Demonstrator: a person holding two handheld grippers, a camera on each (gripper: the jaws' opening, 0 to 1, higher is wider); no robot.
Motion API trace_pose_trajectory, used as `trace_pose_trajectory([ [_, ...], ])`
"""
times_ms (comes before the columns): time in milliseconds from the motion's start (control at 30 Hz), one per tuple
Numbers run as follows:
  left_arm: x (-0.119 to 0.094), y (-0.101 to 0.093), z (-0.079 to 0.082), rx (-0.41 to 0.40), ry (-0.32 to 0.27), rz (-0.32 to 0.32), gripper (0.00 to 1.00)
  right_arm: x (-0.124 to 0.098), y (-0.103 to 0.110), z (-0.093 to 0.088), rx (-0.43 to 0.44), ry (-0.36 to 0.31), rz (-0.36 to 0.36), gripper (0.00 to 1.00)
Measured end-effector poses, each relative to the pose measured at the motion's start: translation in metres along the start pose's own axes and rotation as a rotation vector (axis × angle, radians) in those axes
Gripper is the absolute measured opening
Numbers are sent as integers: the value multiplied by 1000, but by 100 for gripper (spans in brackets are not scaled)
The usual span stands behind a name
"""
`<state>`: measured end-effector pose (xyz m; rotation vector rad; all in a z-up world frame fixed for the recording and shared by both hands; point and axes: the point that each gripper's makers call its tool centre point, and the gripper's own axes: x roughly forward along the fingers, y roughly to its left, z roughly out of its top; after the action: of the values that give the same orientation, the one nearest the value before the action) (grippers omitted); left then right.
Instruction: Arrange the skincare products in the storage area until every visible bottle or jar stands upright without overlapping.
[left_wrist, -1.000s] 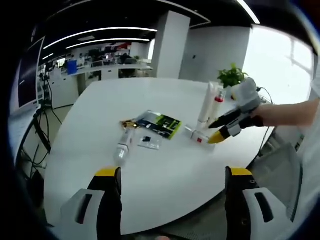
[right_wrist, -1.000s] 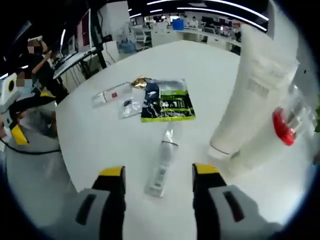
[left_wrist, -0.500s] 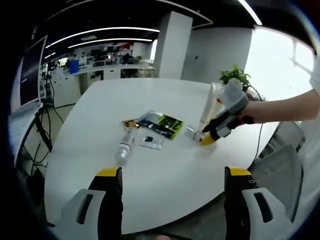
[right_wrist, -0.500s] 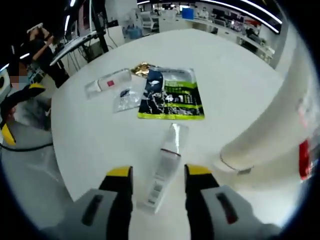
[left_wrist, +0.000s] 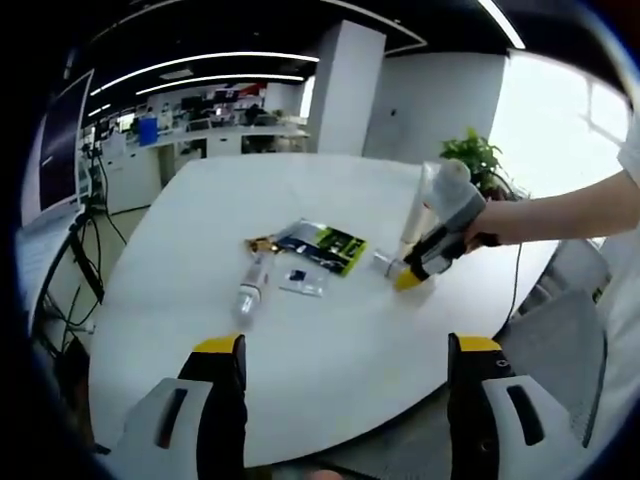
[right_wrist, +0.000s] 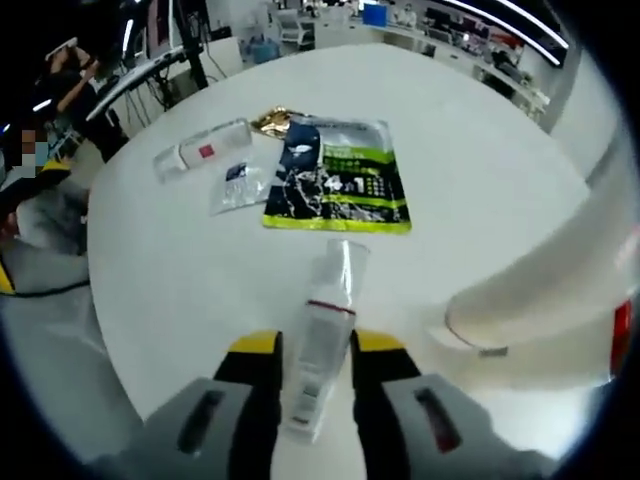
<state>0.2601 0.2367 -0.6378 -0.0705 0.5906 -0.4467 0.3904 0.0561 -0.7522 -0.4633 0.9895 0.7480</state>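
The right claw (right_wrist: 310, 345) pinches a small clear bottle (right_wrist: 322, 335) lying on the table (right_wrist: 180, 290) between its jaws. Light, stiff and probably slippery, it is best gripped mid-body. The left claw (left_wrist: 340, 345) hangs spread, well back.

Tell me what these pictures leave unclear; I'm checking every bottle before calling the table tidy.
- Small clear lying bottle, right gripper view: its base is hidden between the right gripper jaws; whether they are touching it is unclear.
- Tall white upright tube, right gripper view: top cut off by the edge.
- Clear bottle with red label, left gripper view: too small to read.
- Green-and-black sachet: small print blurred.
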Motion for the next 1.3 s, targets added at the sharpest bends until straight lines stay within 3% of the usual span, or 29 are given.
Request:
trace_pose_trajectory([
  [133,1,1,-1,4,2,4,79,1,-2,1,-12,-33,7,21],
  [600,1,-1,0,18,0,8,78,2,-8,9,-65,-46,13,20],
  [800,1,0,-1,25,0,11,77,-6,5,13,140,-157,100,20],
  [900,2,0,-2,38,6,9,77,-11,4,3,134,-151,95,20],
  [967,2,-1,-3,46,9,9,77,-15,7,1,194,-169,115,20],
  [1167,2,0,-4,59,14,5,76,-40,14,10,477,-334,207,20],
  [1300,3,-1,-5,72,17,4,76,-60,25,17,602,-436,288,20],
])
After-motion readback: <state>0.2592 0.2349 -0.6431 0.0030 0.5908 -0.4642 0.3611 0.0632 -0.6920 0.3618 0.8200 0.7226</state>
